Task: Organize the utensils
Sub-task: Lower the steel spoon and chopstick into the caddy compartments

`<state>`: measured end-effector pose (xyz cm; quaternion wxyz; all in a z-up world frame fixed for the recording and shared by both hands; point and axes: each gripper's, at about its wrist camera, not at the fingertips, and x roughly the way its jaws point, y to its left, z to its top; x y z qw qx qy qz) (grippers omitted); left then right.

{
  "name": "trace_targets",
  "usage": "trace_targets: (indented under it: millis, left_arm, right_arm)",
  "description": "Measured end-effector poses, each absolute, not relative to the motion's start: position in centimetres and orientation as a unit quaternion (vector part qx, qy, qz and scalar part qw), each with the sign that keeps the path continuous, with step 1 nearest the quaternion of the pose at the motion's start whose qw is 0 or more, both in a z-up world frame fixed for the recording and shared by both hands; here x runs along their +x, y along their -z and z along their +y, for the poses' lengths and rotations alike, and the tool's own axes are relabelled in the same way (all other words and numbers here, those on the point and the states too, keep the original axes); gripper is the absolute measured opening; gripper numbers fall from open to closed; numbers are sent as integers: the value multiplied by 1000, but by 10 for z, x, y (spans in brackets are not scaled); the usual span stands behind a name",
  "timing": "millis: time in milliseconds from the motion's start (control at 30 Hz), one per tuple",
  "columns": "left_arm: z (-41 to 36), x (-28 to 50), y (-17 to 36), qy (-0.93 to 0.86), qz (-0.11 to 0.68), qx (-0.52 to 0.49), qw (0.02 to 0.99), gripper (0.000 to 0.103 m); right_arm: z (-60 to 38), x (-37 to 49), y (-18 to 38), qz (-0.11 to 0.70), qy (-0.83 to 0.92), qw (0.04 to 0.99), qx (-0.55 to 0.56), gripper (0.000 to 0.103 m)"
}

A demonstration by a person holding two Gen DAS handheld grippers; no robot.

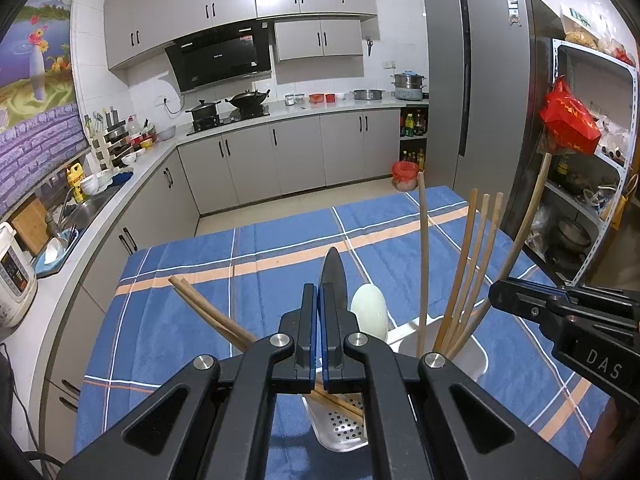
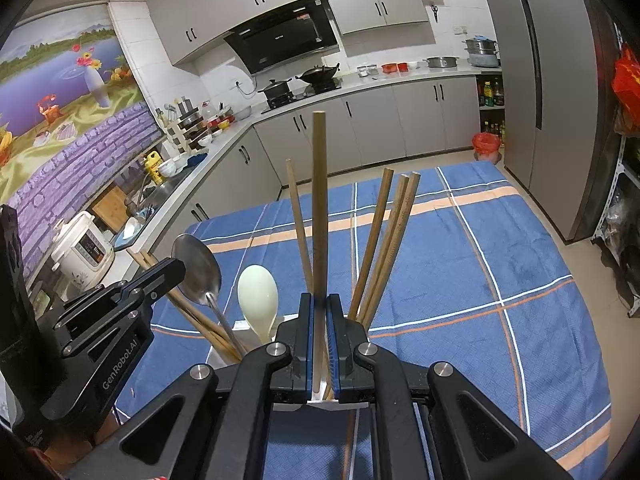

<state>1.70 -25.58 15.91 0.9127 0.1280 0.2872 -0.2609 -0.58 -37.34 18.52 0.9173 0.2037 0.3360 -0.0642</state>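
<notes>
Chopsticks (image 2: 382, 240) stood fanned out in a white utensil holder (image 1: 404, 330) on the blue plaid cloth of the counter (image 2: 460, 248), leaning to the right, with a pale cream spoon (image 2: 258, 294) upright just left of them. The right tongs (image 2: 319, 304) were clenched on a single wooden chopstick (image 2: 319, 200), which rose nearly straight up between the blue pads above the holder. In the left wrist view the left tongs (image 1: 319, 296) were pressed together, and the dark back of a metal spoon (image 1: 333, 280) showed just past their tips; the right wrist view showed that spoon's shiny bowl (image 2: 199, 270) beside those tongs, its thin handle running down toward the holder, though whether the pads gripped it cannot be told. Two more chopsticks (image 1: 208, 312) slanted out to the left from behind the left tongs, and a perforated steel tray (image 1: 340, 424) lay on the cloth beneath them, near the camera.
</notes>
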Motion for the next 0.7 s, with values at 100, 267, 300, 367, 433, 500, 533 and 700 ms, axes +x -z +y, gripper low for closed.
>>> trace_targets:
  millis: [100,267,300,367,433,500,533,700]
  left_arm:
    - [-258,20,-157,259,293,132,911,1]
    - [-258,26,-151,257,310,134,905,1]
    - [-258,28,-151,257,312,134,905,1]
    - [-257,30,-149,257,316,134,904,1]
    - [-256,31,-148,255,319,133,903,1]
    - [-256,34,-147,254,323,132,902,1]
    - [-256,34,-146,253,324,131,902,1]
    - [-257,39,-144,254,328,131,900,1]
  right_arm:
    - [-374,-4,-184,338,67,916,205,7]
    - [-373,-1,-180,342,71,913,208,7]
    - [-374,-1,-180,343,72,913,209,7]
    - [-374,1,-178,345,74,912,210,7]
    - [-373,2,-177,347,75,911,212,7]
    - [-374,4,-176,349,75,909,214,7]
    - [-374,4,-175,350,76,909,214,7]
    - [-373,7,-173,354,80,907,214,7]
